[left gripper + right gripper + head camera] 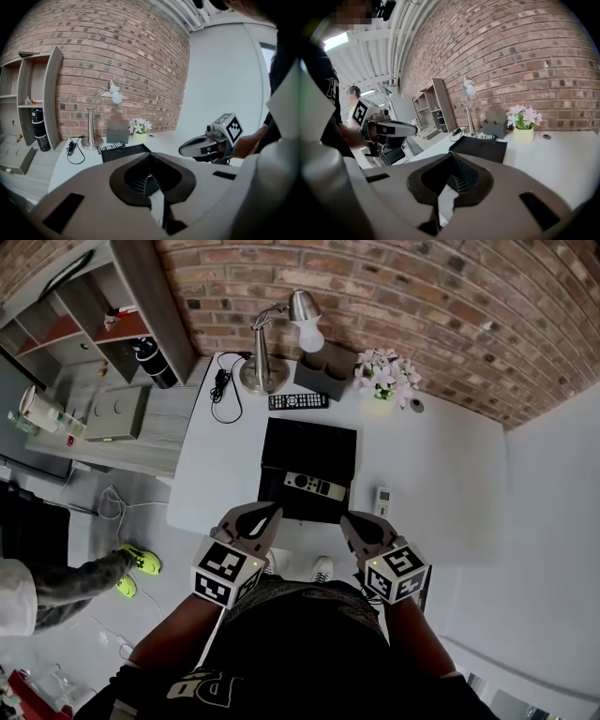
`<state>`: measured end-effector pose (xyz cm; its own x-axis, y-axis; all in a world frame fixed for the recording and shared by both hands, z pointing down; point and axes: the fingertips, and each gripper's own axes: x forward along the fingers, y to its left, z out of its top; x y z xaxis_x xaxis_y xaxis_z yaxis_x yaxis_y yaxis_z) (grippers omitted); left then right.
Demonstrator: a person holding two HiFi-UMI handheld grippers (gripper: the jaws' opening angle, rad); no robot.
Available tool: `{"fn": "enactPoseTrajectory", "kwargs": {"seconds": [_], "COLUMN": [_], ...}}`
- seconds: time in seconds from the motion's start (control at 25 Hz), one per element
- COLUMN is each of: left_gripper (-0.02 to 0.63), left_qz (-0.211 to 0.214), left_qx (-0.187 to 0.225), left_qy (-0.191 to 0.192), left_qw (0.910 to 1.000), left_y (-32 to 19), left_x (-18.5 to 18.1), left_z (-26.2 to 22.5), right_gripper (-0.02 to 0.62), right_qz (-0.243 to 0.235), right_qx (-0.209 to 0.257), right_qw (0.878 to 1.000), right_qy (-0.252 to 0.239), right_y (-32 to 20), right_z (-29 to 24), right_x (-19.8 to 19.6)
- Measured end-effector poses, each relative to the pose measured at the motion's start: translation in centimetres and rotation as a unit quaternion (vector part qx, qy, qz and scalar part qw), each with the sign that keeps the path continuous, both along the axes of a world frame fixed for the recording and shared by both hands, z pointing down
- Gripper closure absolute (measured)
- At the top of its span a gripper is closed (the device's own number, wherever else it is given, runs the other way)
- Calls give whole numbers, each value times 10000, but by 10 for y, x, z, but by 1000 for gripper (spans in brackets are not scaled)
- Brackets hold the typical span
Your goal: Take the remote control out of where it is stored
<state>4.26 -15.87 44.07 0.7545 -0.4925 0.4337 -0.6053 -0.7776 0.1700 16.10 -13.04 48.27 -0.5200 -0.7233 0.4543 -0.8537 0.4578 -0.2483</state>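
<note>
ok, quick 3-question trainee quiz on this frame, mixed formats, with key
1. True or false: the silver remote lies inside the black box.
2. What lies on the table beside the lamp, just beyond the box? A) black remote B) mug C) book
3. Fill in: the left gripper and the right gripper both have their jaws ____, with nothing between them.
Key: 1 true; 2 A; 3 shut.

Perhaps three remotes (315,486), one lamp (302,308), one flower pot (382,371).
</note>
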Motion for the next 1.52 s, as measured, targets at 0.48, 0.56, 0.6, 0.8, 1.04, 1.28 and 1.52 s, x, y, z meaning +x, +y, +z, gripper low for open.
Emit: {"fn": "enactPoseTrajectory", "kwargs": {"seconds": [0.48,0.56,0.6,0.8,1.04,1.28,1.52], "left_gripper": [600,600,600,600,600,600,600], "left_qz": [88,-4,-35,-41,-203,-462,-617], "left_qx": [-26,-45,-40,-160,-208,-334,-416], "left_qy": [-60,-87,-118,-228,-233,-202,-179], "left_qw": [9999,10000,9999,9996,9993,9982,9971], "left_y": [4,2,1,0,-2,-6,-11], "left_x": [-10,-15,-18,-28,-45,-62,-77], "left_z": [9,11,11,18,24,30,36], "right_gripper": [588,588,587,584,490,477,479], "right_qz": [-100,-149,-172,-317,-953,-1275,-1563], "right_qx": [-113,-232,-292,-561,-1046,-1469,-1812], "right_qw": [9987,9971,9958,9864,9457,9120,8990], "right_qy": [481,713,847,1511,2926,3612,3668], "right_y": [-2,-5,-7,-25,-49,-70,-71], "right_z": [16,30,38,68,121,163,179], "right_x": [-19,-19,-18,-15,-12,-3,-7]}}
